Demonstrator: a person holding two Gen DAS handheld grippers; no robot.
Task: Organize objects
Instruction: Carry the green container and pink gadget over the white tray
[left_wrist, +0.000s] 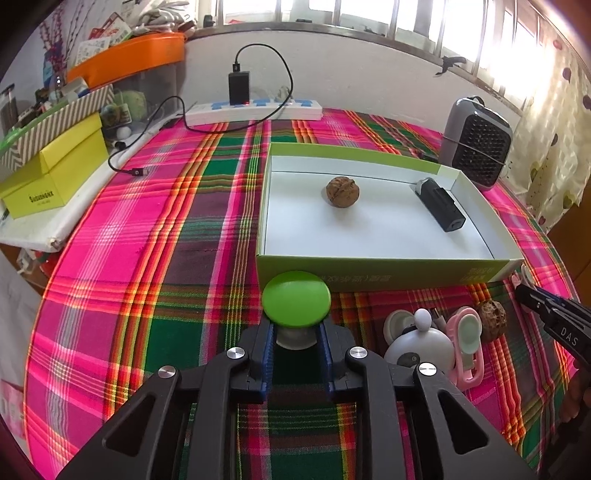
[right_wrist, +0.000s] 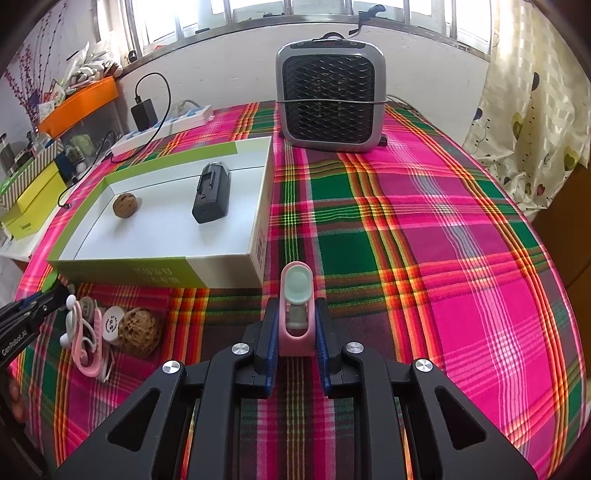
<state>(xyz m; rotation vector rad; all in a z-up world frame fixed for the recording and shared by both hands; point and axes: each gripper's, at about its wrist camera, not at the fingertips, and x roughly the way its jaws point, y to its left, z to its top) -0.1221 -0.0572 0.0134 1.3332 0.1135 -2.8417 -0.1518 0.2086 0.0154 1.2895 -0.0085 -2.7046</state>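
Left tongs (left_wrist: 297, 338) pointing steeply down, blue pads (left_wrist: 269, 347) pinching green-capped knob (left_wrist: 296, 300); right tongs (right_wrist: 295, 328) angling down likewise, clamping pink clip (right_wrist: 296, 314) upright between pads (right_wrist: 320, 343)

Box (right_wrist: 221, 266) wall blocks ahead; right clear.

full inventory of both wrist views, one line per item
box: 1, green and white, open, mid-table
walnut: 2, brown, one in box, one on the cloth
black device: 1, in box
green knob: 1, in left gripper
pink clip: 1, in right gripper
pink earphones: 1, beside loose walnut
heater: 1, grey, far edge
power strip: 1, white, by wall
yellow box: 1, left
left gripper: shut on knob
right gripper: shut on clip
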